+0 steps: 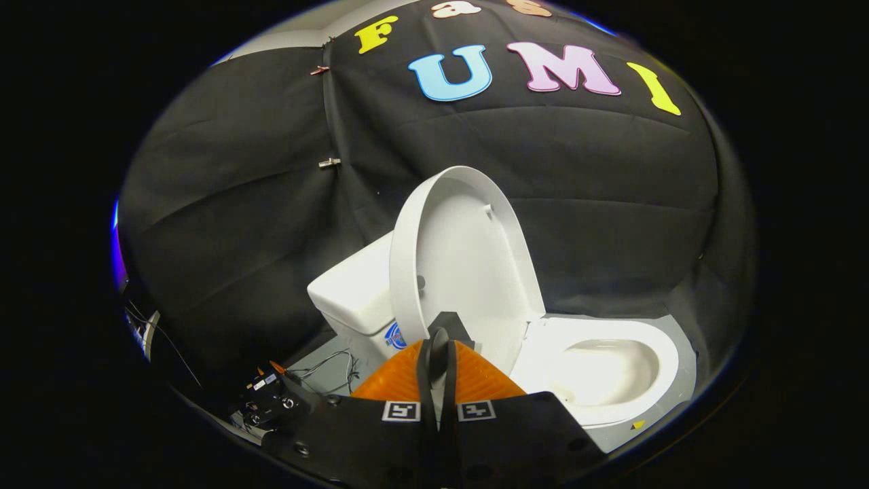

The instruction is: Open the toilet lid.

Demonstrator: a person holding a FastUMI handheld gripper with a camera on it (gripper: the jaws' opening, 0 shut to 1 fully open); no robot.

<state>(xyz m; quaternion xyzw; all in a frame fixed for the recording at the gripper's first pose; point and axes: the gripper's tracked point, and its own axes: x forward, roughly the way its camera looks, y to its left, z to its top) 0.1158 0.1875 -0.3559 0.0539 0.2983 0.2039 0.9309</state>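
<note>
Inspecting claw: claw (438, 353) has its two orange-backed fingers (400, 380) pressed flat together, no gap between them and nothing held; the tips point at the lower edge of the lid.
Lid: toilet lid (468, 265) stands raised, near upright, its hollow underside facing the bowl; it lies just beyond the fingertips, at 12 o'clock from them. Whether the tips touch it cannot be told.
Lid support: it leans back toward the tank (356, 292), which sits at 10 o'clock from the fingertips; judged to stand on its own, since nothing grips it.
Bowl: open toilet bowl (611, 370) is exposed at 3 o'clock from the fingertips, rim uncovered.
Floor: grey floor (319, 356) beside the tank carries loose wires (333, 363) and a small black device (268, 401), at 9 o'clock from the claw, clear of the lid's path.
Task standing: judged complete or nearly so; the lid is up.
Reason for closed fingers: judged suited to pushing an edge rather than pinching it.
Risk: a lid short of its rest could drop back.
</note>
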